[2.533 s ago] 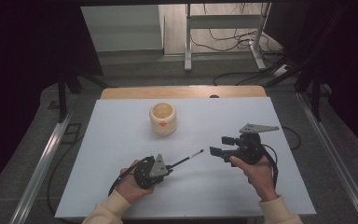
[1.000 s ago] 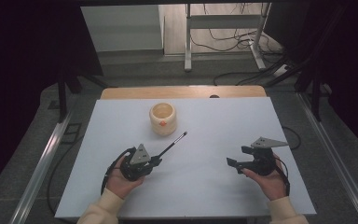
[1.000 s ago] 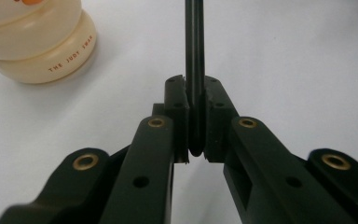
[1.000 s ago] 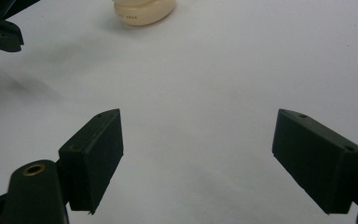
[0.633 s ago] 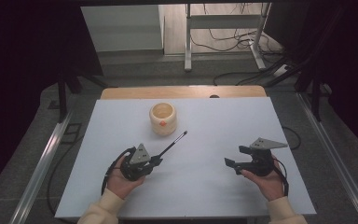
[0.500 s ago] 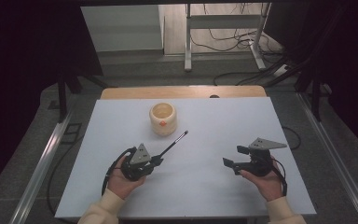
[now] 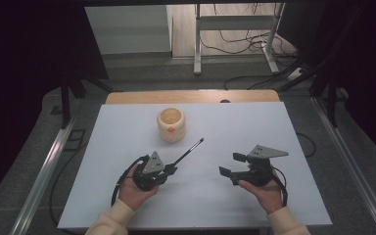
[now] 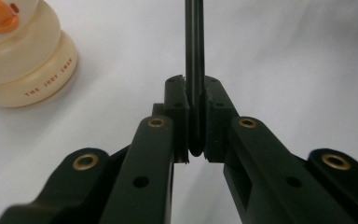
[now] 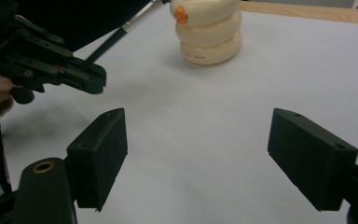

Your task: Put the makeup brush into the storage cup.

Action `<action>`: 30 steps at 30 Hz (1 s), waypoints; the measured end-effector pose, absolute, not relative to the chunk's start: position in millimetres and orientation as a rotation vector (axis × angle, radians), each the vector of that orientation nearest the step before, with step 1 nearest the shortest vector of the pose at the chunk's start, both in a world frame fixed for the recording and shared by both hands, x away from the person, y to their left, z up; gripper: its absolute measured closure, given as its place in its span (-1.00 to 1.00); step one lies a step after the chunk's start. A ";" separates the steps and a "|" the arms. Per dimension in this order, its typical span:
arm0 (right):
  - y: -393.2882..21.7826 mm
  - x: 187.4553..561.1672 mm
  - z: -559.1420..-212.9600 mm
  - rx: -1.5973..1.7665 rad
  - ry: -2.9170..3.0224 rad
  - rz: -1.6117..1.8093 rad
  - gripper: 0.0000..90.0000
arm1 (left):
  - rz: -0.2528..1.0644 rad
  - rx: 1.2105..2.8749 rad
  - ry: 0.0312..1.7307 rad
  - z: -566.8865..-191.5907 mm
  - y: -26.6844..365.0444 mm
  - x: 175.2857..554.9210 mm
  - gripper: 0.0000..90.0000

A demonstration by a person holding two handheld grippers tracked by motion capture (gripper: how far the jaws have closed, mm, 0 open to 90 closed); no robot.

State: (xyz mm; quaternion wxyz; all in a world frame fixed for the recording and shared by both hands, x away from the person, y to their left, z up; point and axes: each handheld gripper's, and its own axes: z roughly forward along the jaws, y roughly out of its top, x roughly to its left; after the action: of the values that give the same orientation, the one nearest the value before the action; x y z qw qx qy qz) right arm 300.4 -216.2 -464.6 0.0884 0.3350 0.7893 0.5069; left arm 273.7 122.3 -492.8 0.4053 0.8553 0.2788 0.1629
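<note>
Two grippers: left gripper (image 7: 169,169) fingers clamp the black stick (image 7: 190,149), aimed toward the cream holder (image 7: 171,124); right gripper (image 7: 227,166) fingers apart, empty.

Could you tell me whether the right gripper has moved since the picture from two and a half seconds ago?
Yes. In the high view the right gripper has come down the picture toward the person, ending farther from the cream duck-faced pot, its jaws open and empty.

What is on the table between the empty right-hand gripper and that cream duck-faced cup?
Nothing: in the right gripper view, bare white table stretches from the right gripper to the cup. The high view agrees.
</note>
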 end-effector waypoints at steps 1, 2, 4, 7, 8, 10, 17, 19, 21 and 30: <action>-216.2 300.4 -464.6 0.997 2.349 1.509 -0.55 | 0.411 2.158 0.704 -492.8 122.3 273.7 0.84; -213.3 300.5 -464.6 0.995 2.351 1.514 -0.55 | 0.411 2.160 0.701 -492.9 121.2 273.6 0.84; -204.1 300.7 -465.0 0.979 2.350 1.528 -0.52 | 0.413 2.164 0.695 -493.2 118.1 273.5 0.84; -197.1 300.8 -464.6 0.960 2.360 1.535 -0.51 | 0.415 2.167 0.692 -493.6 116.5 273.4 0.84; -195.1 300.9 -465.0 0.959 2.359 1.542 -0.51 | 0.415 2.168 0.692 -494.2 115.0 273.1 0.84; -192.3 301.0 -465.7 0.962 2.363 1.546 -0.51 | 0.415 2.169 0.690 -495.1 112.9 272.9 0.84; -182.2 302.5 -468.9 0.971 2.368 1.563 -0.50 | 0.412 2.179 0.685 -496.9 106.9 272.7 0.84; -179.0 303.3 -469.1 0.977 2.366 1.576 -0.49 | 0.413 2.177 0.683 -497.2 105.7 272.6 0.84; -175.7 304.0 -469.7 0.980 2.365 1.583 -0.49 | 0.415 2.179 0.681 -497.5 104.4 272.2 0.84; -167.2 308.1 -474.3 1.002 2.360 1.590 -0.45 | 0.415 2.184 0.673 -498.4 101.3 271.6 0.84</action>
State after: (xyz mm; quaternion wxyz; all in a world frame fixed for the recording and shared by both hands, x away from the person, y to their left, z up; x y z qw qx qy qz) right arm 308.1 -167.2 -474.3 0.0622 0.3314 0.7808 0.5260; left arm 271.6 101.3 -498.4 0.3981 0.8625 0.2658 0.1641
